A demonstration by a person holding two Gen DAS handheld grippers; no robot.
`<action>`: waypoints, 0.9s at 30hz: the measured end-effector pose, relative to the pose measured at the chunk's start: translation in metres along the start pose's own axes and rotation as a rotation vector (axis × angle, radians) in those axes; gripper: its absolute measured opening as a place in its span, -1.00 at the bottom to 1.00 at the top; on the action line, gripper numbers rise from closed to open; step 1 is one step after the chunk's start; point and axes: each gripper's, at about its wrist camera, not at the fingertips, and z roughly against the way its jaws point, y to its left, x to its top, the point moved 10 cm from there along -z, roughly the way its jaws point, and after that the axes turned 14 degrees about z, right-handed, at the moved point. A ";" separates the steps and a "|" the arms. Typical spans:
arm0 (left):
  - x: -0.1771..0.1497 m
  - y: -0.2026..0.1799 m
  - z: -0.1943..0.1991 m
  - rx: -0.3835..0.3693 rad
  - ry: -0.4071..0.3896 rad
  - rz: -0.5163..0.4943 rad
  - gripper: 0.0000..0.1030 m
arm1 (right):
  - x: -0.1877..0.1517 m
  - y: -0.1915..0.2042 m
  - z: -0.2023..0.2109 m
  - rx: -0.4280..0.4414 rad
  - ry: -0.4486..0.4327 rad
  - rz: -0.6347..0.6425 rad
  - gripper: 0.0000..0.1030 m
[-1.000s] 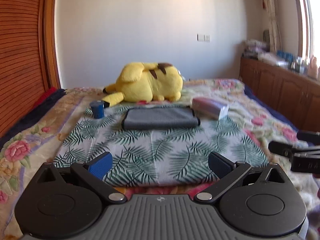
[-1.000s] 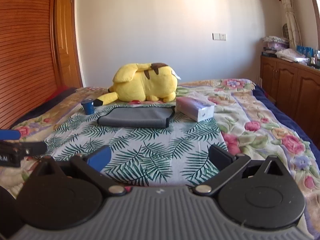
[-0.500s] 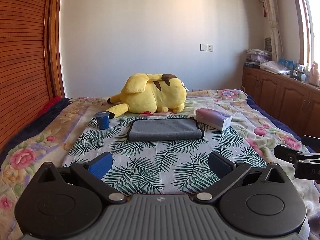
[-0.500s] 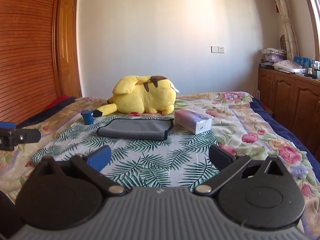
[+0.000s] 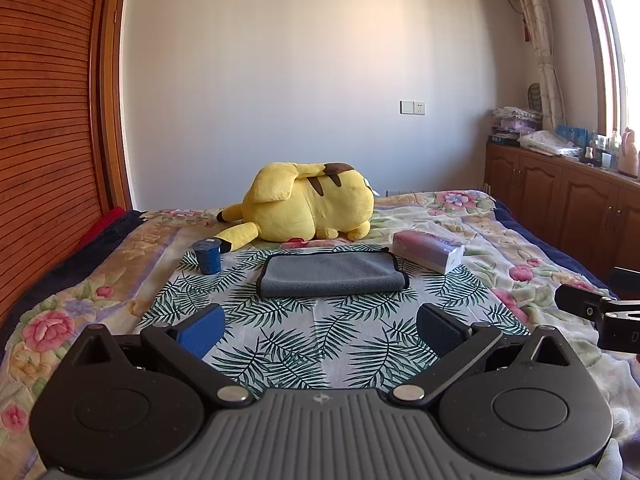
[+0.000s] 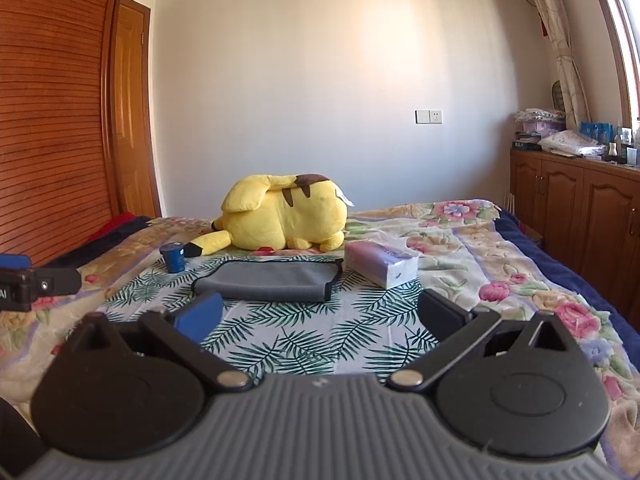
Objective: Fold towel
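Towel (image 5: pixel 332 276), grey with dark edging, lies folded flat on the palm-leaf sheet (image 5: pixel 304 340) in the middle of the bed (image 5: pixel 480 240), well ahead of both claws and touched by neither. The left claw (image 5: pixel 320 330) hangs low over the near end of the sheet, jaws spread wide with nothing between them. The right claw (image 6: pixel 320 316) sits alongside, equally wide and empty, its tip poking into the left camera's right edge. Behind the towel sprawls a yellow plush toy (image 5: pixel 308 206), just past its far edge. A small blue cup (image 5: pixel 207 255) stands upright to the towel's left, and a tissue pack (image 5: pixel 428 250) rests near its right corner. Wooden cabinets (image 5: pixel 560 208) line the right wall.
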 end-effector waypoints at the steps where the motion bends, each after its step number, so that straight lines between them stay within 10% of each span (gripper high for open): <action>1: 0.000 0.000 0.000 0.001 0.001 0.000 0.69 | 0.000 0.001 0.000 -0.001 -0.001 0.001 1.00; 27: -0.006 0.009 -0.002 0.020 0.003 -0.013 0.69 | -0.002 0.000 0.001 -0.006 -0.002 0.008 1.00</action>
